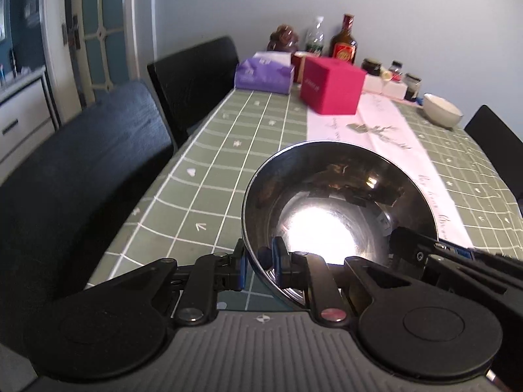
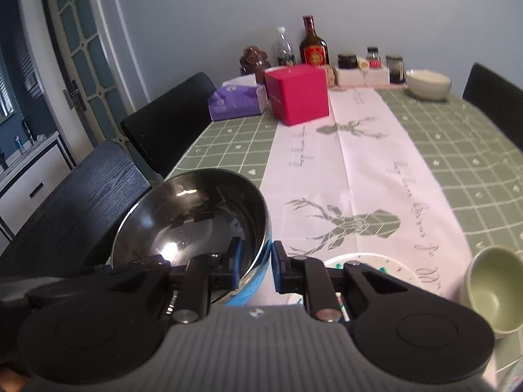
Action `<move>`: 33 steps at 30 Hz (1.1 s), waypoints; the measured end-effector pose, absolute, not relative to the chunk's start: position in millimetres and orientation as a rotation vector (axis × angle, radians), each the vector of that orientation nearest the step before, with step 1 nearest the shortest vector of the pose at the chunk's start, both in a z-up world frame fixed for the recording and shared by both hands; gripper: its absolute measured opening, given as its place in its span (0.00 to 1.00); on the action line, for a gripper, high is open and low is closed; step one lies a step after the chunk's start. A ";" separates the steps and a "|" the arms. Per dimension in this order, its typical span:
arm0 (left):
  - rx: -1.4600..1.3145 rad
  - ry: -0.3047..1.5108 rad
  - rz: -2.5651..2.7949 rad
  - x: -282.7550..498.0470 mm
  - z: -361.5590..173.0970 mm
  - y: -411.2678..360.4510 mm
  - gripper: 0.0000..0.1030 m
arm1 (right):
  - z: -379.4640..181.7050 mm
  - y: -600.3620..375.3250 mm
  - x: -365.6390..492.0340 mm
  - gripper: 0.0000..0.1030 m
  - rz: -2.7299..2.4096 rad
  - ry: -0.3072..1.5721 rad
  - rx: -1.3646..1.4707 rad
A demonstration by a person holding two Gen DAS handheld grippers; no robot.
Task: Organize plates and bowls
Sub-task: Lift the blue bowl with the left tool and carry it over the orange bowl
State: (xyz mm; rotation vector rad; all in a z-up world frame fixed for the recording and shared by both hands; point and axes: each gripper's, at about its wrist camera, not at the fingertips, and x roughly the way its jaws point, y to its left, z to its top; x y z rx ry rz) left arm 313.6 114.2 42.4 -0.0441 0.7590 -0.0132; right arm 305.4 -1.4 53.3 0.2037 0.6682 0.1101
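A shiny steel bowl (image 1: 327, 202) with a blue outer wall is held between both grippers above the near table edge. My left gripper (image 1: 260, 263) is shut on its near left rim, one pad inside and one outside. The right gripper's fingers (image 1: 412, 245) reach onto the rim from the right. In the right wrist view the same steel bowl (image 2: 189, 215) sits at the left, with my right gripper (image 2: 256, 261) shut on its right rim. A speckled white plate (image 2: 359, 261) lies just behind that gripper, partly hidden. A green bowl (image 2: 497, 290) stands at the right.
A cream bowl (image 2: 428, 83) stands at the table's far end. A pink box (image 2: 299, 93), a purple tissue box (image 2: 237, 99), bottles and jars (image 2: 313, 45) crowd the back. Black chairs (image 2: 75, 196) line the left side. A white runner (image 2: 366, 176) crosses the green checked cloth.
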 end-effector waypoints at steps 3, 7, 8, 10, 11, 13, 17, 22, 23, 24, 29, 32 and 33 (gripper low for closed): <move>-0.035 0.745 -0.024 297.0 55.1 111.3 0.16 | 65.4 -2.9 288.6 0.16 0.115 0.657 0.181; -0.013 0.709 -0.049 275.4 67.7 107.9 0.17 | 80.1 -0.3 261.9 0.16 0.102 0.620 0.106; -0.011 0.713 -0.046 269.9 71.3 106.6 0.17 | 82.8 -1.6 255.6 0.16 0.101 0.621 0.114; -0.023 0.739 -0.040 261.8 77.1 105.7 0.17 | 88.2 -4.8 244.6 0.15 0.100 0.620 0.130; -0.027 0.755 -0.040 258.5 79.3 105.3 0.17 | 90.7 -5.2 238.7 0.15 0.097 0.617 0.131; -0.020 0.799 -0.038 248.7 84.1 104.2 0.17 | 96.4 -3.8 223.6 0.13 0.088 0.603 0.110; 0.036 0.818 -0.047 219.7 93.1 103.0 0.18 | 107.7 0.4 190.9 0.11 0.088 0.595 0.056; 0.084 0.796 -0.053 181.2 102.6 97.9 0.18 | 121.9 -3.1 149.8 0.11 0.088 0.616 0.067; 0.085 0.801 -0.060 173.9 103.4 97.0 0.18 | 124.3 -3.0 142.9 0.11 0.085 0.630 0.059; 0.085 0.805 -0.069 168.2 103.3 96.3 0.18 | 126.7 -2.6 137.6 0.11 0.083 0.652 0.042; 0.080 0.812 -0.103 136.9 98.5 95.1 0.19 | 132.0 -0.4 98.0 0.13 0.096 0.675 -0.063; 0.105 0.818 -0.134 117.6 95.2 91.9 0.19 | 128.7 -4.4 76.5 0.14 0.095 0.699 -0.065; 0.119 0.817 -0.147 110.1 93.5 89.9 0.19 | 127.4 -6.0 68.1 0.14 0.089 0.705 -0.061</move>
